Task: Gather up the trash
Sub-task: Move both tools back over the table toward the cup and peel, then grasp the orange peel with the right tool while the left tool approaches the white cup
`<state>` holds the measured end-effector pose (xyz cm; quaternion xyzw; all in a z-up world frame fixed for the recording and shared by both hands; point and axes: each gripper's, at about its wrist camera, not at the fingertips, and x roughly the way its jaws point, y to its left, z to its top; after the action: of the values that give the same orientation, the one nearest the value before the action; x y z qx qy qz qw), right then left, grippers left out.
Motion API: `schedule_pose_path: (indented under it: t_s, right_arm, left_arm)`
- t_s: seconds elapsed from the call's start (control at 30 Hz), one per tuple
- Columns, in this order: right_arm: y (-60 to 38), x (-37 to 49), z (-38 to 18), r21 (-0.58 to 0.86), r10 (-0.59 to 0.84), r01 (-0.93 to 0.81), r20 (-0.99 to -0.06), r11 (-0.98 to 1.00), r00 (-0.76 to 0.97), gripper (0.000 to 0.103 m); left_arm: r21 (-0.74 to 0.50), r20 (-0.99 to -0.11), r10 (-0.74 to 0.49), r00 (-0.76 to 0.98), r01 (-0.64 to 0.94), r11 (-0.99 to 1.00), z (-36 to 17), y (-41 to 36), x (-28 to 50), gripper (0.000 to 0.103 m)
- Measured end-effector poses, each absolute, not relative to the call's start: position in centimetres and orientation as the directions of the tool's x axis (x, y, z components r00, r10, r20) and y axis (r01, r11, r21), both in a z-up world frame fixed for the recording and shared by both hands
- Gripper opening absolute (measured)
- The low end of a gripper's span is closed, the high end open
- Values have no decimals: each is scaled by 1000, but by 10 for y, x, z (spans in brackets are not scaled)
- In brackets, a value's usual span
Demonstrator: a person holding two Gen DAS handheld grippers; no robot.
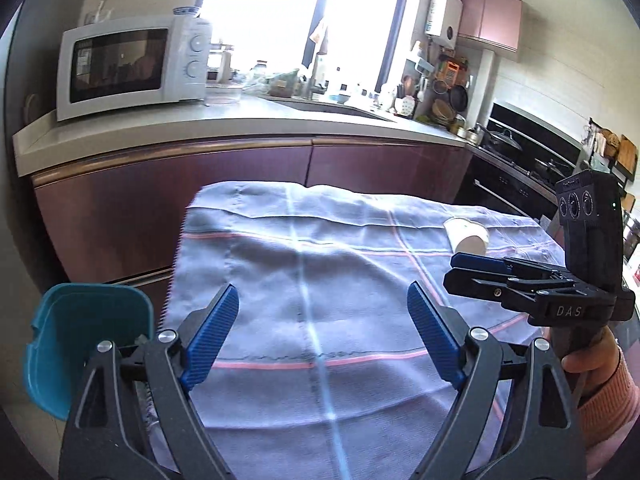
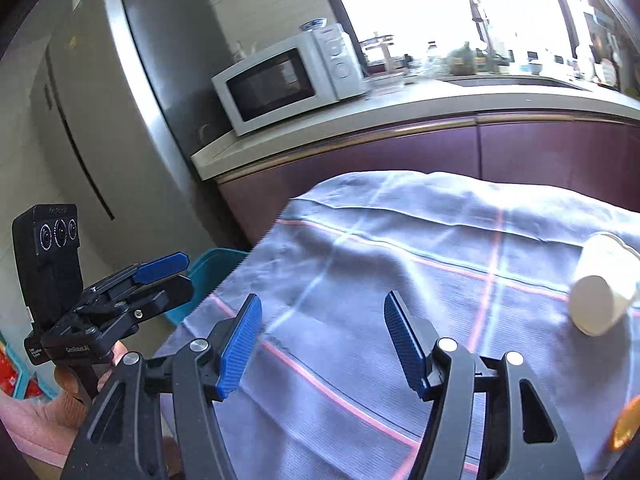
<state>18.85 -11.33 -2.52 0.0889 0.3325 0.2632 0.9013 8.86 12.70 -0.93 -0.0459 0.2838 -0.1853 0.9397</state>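
A white paper cup [image 1: 467,235] lies on its side on the checked cloth [image 1: 320,264] at the far right; it also shows in the right wrist view [image 2: 602,286]. A teal bin [image 1: 80,340] stands off the table's left edge, also seen in the right wrist view [image 2: 210,276]. My left gripper [image 1: 323,312] is open and empty above the cloth's near middle. My right gripper [image 2: 322,322] is open and empty, left of the cup; it shows in the left wrist view [image 1: 460,268] just in front of the cup.
A counter [image 1: 240,120] with a white microwave [image 1: 132,64], sink and bottles runs behind the table. A stove with pans [image 1: 520,152] is at the right. A steel fridge [image 2: 120,120] stands at the left. An orange item [image 2: 626,424] lies at the cloth's right edge.
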Motion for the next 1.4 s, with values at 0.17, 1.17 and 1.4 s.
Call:
schedule_pose_path:
  t_s: [0.17,1.17,1.4]
  right_arm:
    - [-180,177,-32,343,434,-281,-551,896,713,62]
    - [-345,156,-89,465,291,33,-606,885,741,62]
    - [-344,160,-92,474,315,16,-609,880,728,57]
  left_arm:
    - [-183,-540,-439,719,408,894,-12,72,109,85]
    - [-177,-698,-535,476,609,773,-55,-171,227,75]
    - [-233,-723,-542,429,587,775,-69,-176,244,56]
